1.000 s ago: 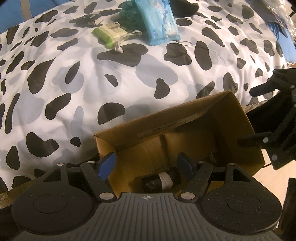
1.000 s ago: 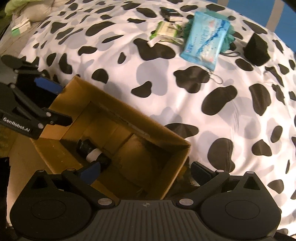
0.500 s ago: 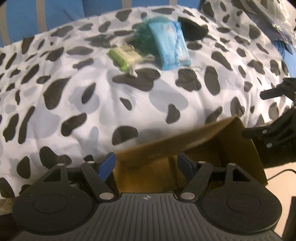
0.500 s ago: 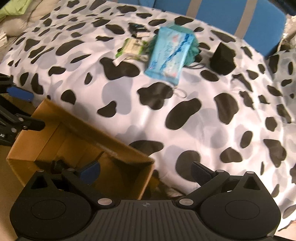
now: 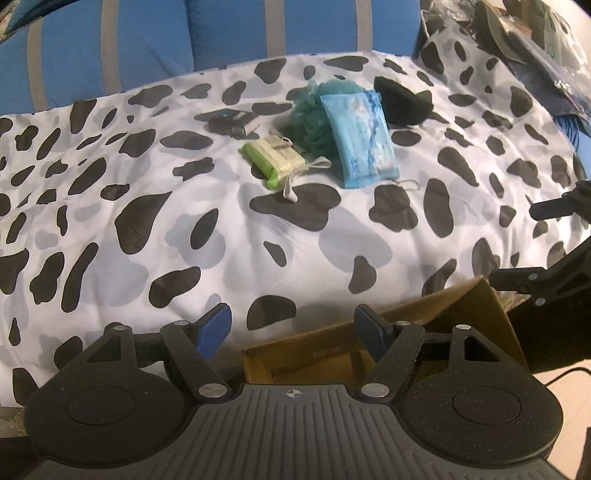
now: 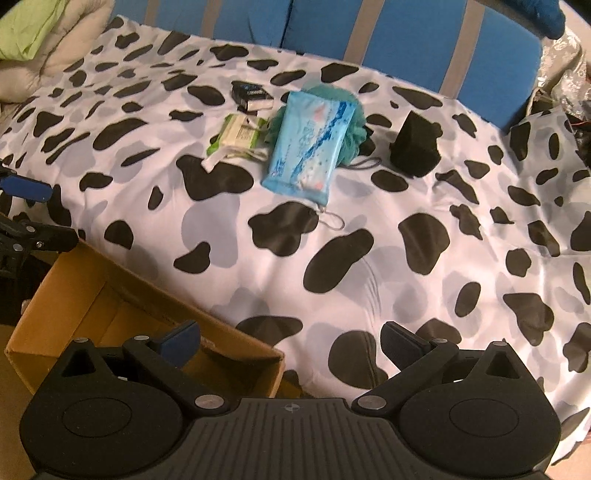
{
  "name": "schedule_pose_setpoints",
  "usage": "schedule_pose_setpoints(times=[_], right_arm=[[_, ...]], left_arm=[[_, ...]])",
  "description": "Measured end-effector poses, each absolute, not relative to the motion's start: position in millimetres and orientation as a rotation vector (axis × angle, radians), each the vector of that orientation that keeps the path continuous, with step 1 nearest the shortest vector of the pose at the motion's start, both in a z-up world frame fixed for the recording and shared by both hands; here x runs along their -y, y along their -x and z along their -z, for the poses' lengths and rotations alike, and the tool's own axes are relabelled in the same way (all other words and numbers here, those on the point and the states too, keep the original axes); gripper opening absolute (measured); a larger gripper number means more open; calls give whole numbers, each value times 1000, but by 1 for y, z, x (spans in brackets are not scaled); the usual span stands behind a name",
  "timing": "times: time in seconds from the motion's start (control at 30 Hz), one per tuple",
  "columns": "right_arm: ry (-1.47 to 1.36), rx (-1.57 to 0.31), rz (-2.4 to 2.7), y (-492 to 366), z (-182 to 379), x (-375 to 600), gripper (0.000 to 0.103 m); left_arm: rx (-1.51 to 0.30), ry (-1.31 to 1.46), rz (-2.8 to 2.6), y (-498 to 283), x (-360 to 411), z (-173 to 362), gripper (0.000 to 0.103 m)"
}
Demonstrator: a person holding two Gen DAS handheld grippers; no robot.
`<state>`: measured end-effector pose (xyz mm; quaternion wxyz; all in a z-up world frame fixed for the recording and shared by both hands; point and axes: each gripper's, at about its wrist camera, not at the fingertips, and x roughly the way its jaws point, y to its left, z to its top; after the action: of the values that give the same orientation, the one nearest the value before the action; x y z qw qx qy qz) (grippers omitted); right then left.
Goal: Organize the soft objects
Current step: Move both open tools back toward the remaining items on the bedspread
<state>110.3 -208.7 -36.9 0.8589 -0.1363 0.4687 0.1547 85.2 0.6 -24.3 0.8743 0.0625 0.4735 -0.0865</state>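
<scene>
On the cow-print bedspread (image 5: 221, 236) lie a light-blue tissue pack (image 5: 360, 138) on a teal bath pouf (image 5: 312, 118), a green-and-white packet (image 5: 273, 158), a small dark box (image 5: 231, 122) and a black soft object (image 5: 402, 101). They also show in the right wrist view: pack (image 6: 310, 142), packet (image 6: 238, 134), black object (image 6: 415, 146). A brown cardboard box (image 6: 92, 299) stands at the bed's near edge. My left gripper (image 5: 293, 326) is open and empty above the box (image 5: 461, 310). My right gripper (image 6: 290, 341) is open and empty.
A blue striped headboard (image 6: 406, 40) runs behind the bed. A green and cream pillow (image 6: 40, 40) lies at the far left. Dark bags and clutter (image 5: 524, 33) sit at the bed's far right corner. The other gripper shows at each view's edge (image 6: 26, 206).
Both grippers have lifted and tilted up from the box interior toward the bed. The black roll inside the box has dropped out of sight.
</scene>
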Motion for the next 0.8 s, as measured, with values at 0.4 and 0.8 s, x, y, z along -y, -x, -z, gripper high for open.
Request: schedule_pose_setpoints(times=[0.4, 0.8], right_arm=[[351, -853, -313, -113, 26, 201, 103], [254, -779, -312, -133, 14, 208, 103]], left_arm=[[-923, -146, 170, -87, 2, 14, 73], [-855, -161, 195, -105, 5, 4, 73]])
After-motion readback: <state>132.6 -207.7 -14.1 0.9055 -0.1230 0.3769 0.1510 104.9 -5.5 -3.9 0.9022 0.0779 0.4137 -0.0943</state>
